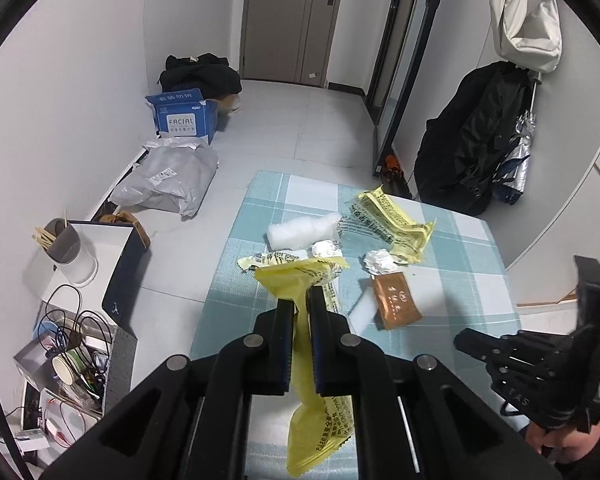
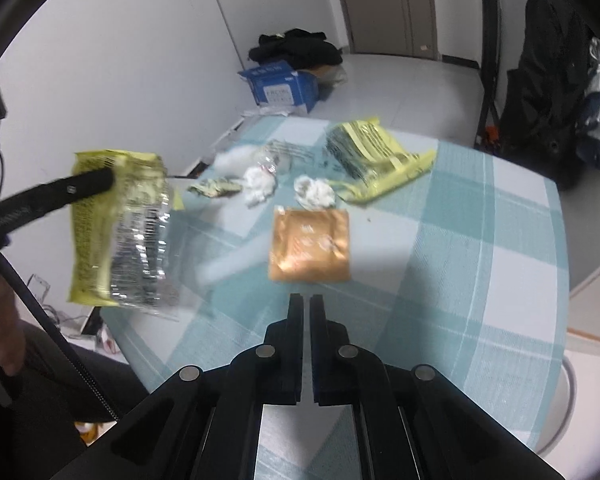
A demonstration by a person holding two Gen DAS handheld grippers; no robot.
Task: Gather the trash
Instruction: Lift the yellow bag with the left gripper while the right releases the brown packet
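- White walls and a pale tiled floor frame a small room, with a surface (image 1: 460, 236) under a teal-and-white checked cloth in the middle.
- Against the wall, a blue carton (image 1: 184, 116) reads "FACIAL"; the smaller print is too fine to read. A grey mailer bag (image 1: 168, 178) lies just beside it on the floor.
- Trash sits on the cloth: a large yellow wrapper (image 1: 388, 220) with dense black print that I cannot read, a brown sachet (image 2: 310, 246) with pale marks that are blurred, two white paper wads (image 1: 380, 262) and a white puff (image 1: 300, 232).
- The left claw (image 1: 301, 300) pinches a yellow wrapper (image 1: 300, 276), lifted off the cloth at the left edge; its lettering is not legible.
- The right claw (image 2: 306, 300) hangs over the cloth near the sachet, fingers nearly pressed together and holding nothing.
- Judging by this, one piece is in transit; next it needs a bin, though none is clearly shown, while the right claw must spread to take the sachet.
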